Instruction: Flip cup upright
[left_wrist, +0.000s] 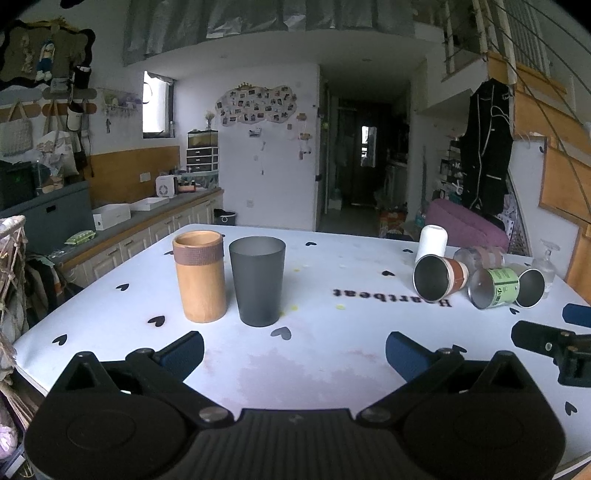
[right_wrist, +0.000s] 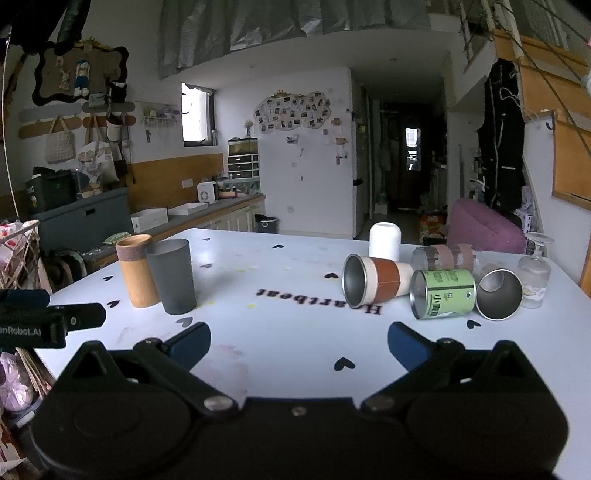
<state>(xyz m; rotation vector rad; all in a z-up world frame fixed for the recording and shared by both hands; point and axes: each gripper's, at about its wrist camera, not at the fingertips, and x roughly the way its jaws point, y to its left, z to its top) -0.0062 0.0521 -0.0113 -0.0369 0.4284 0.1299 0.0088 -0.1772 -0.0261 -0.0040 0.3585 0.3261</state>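
Observation:
Several cups lie on their sides at the table's right: a white cup with a brown sleeve (right_wrist: 376, 282) (left_wrist: 439, 277), a green-labelled can (right_wrist: 443, 293) (left_wrist: 495, 288), a steel cup (right_wrist: 498, 294) (left_wrist: 530, 282) and a clear banded glass (right_wrist: 445, 256). A white cup (right_wrist: 385, 240) stands upside down behind them, and a wine glass (right_wrist: 534, 273) upside down at far right. A bamboo cup (left_wrist: 200, 275) and a grey tumbler (left_wrist: 258, 280) stand upright at left. My left gripper (left_wrist: 294, 352) and right gripper (right_wrist: 299, 343) are open and empty above the near table.
The white tablecloth (right_wrist: 295, 332) has black hearts and the word "Heartbeat". The right gripper's fingers show at the right edge of the left wrist view (left_wrist: 546, 343). A counter with boxes runs along the left wall; a purple seat stands behind the table.

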